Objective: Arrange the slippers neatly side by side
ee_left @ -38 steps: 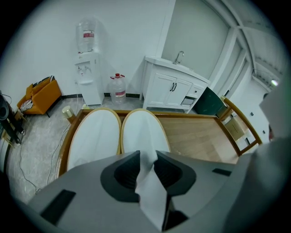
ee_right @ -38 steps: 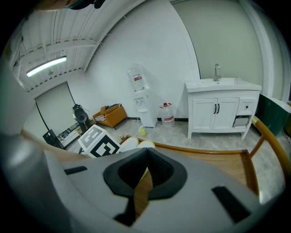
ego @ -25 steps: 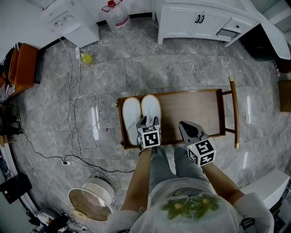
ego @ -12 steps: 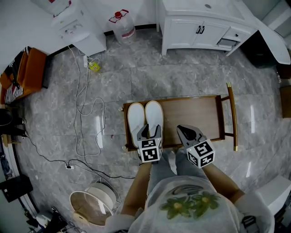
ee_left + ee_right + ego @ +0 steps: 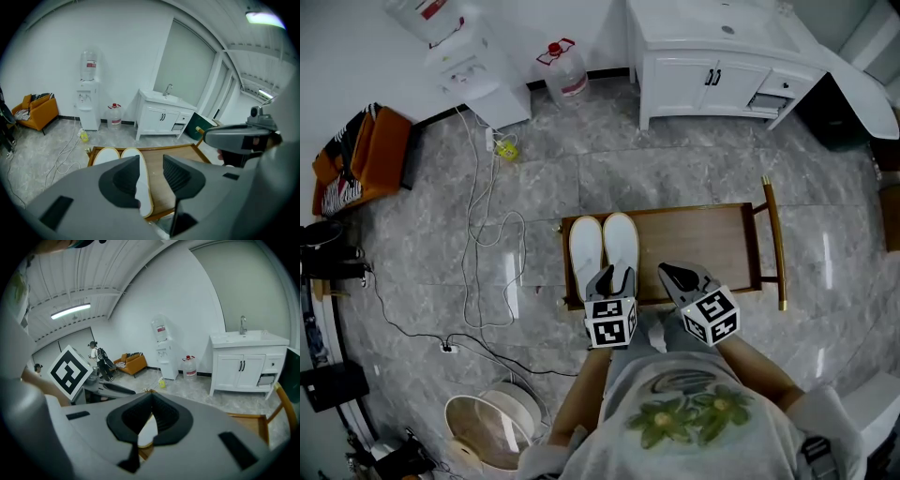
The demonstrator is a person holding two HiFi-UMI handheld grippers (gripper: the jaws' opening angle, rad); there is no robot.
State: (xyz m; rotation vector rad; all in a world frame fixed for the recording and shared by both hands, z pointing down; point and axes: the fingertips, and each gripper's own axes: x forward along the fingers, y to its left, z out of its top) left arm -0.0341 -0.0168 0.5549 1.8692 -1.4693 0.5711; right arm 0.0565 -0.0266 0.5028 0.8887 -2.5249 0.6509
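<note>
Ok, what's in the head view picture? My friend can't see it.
Two white slippers lie side by side on a low wooden table. Over its near edge a person holds the left gripper, empty, its open jaws just closing a little, and the right gripper, shut.

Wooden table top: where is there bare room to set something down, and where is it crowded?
Free: the wooden table is bare from the right slipper across to the end rail on the right. Crowded: the left end, where the two white slippers lie side by side, the left slipper close to the table's left edge.
</note>
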